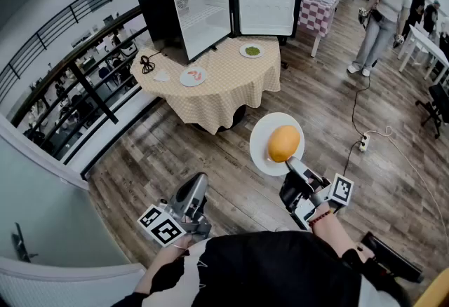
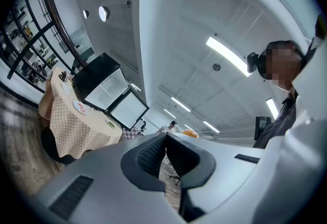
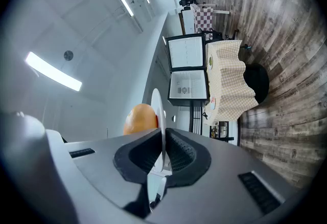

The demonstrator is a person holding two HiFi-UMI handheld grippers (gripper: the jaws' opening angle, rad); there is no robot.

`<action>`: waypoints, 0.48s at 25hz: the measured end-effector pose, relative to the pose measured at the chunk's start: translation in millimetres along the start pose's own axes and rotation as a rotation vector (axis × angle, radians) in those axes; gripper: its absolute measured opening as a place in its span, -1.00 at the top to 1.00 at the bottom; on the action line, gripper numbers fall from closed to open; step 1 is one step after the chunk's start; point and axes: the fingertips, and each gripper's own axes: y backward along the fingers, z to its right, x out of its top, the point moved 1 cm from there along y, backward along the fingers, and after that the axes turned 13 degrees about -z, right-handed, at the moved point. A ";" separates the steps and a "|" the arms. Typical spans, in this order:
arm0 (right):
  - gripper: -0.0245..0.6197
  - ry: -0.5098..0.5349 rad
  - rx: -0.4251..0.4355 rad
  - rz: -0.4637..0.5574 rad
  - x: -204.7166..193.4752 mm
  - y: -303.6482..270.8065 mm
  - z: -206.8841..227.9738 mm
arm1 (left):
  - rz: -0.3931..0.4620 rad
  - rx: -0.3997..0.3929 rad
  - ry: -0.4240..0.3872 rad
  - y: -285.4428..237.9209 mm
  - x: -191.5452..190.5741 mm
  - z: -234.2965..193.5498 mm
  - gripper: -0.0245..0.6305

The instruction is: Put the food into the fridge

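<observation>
The right gripper (image 1: pixel 291 167) (image 3: pixel 162 151) is seen clamped on the near rim of a white plate (image 1: pixel 263 151) (image 3: pixel 157 110), the rim being pinched between both pads. An orange rounded food (image 1: pixel 283 143) (image 3: pixel 140 118) is carried on that plate, which is held level over the wooden floor (image 1: pixel 210 158), well apart from the table. The left gripper (image 1: pixel 197 186) (image 2: pixel 164 151) is held beside it with its jaws brought together and nothing between them.

Farther out, a round table (image 1: pixel 224 88) draped in a checked cloth is seen. A black fridge (image 1: pixel 165 4) is set at its far edge, with both doors swung open. A plate with green food (image 1: pixel 252 51) is placed near the far edge, just before the right-hand door. A plate with red food (image 1: pixel 193 76) is laid toward the left edge, with a black cable (image 1: pixel 146 64) beyond it. A person (image 1: pixel 382 22) is seen standing at the far right.
</observation>
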 end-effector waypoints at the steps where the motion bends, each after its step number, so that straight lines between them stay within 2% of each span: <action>1: 0.84 0.000 0.001 0.002 -0.2 -0.6 -1.0 | -0.002 -0.001 0.000 0.5 0.7 0.4 0.88; 12: 0.84 0.026 0.005 0.020 -6.1 -6.1 2.6 | -0.043 -0.028 -0.036 -1.5 2.9 -2.7 0.88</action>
